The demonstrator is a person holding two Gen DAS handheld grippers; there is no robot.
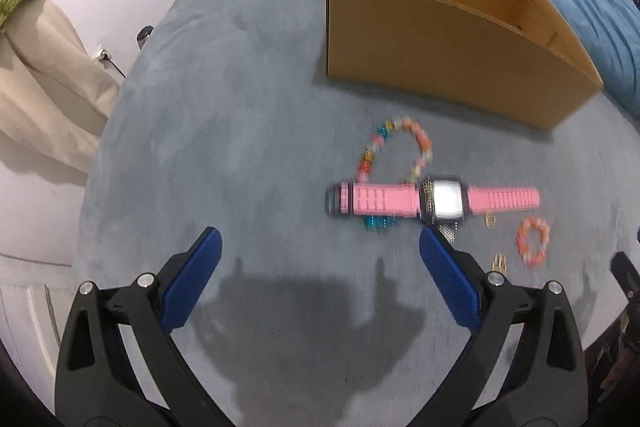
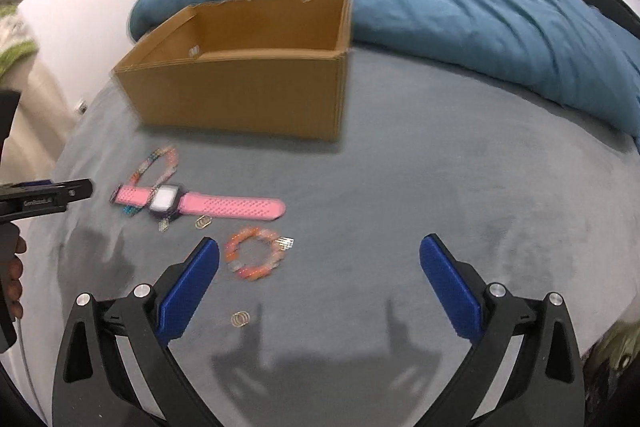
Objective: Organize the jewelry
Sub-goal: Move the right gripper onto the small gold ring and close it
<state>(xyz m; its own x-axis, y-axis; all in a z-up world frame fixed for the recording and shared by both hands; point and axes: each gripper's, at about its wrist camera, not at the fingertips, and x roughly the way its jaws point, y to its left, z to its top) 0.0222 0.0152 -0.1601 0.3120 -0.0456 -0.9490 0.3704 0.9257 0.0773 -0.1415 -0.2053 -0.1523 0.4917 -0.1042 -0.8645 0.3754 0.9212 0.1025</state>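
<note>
Both tongs (image 1: pixel 320 247) (image 2: pixel 319 255) wide open, empty; gold rings (image 2: pixel 240 319) only in right view

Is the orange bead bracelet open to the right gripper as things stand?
Probably yes. The right gripper has its jaws wide open and empty, and the orange bracelet lies flat on the bed just beside its left fingertip, with nothing over it. A small gold clip touches its rim.
</note>
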